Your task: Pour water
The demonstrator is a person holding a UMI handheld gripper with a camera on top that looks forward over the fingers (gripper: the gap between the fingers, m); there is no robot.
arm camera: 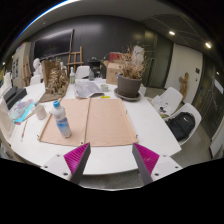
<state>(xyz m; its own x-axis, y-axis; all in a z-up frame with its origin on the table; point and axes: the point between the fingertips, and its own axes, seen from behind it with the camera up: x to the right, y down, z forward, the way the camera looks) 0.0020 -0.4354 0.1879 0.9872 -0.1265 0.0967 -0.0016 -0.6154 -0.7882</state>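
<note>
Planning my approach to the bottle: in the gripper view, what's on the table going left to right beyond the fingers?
Small cup → water bottle → brown board → potted plant, farther back. The open fingers hold nothing.

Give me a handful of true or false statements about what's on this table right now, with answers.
1. A water bottle with a blue cap stands upright on the white table. True.
2. The claw is shut on the bottle. False: its fingers are open and hold nothing; the bottle stands beyond the left finger.
3. A brown board lies flat on the table ahead of the fingers. True.
4. The potted plant stands between the fingers. False: it stands at the table's far side, well beyond them.
5. The bottle lies on its side on the board. False: it is upright at the board's left part.
</note>
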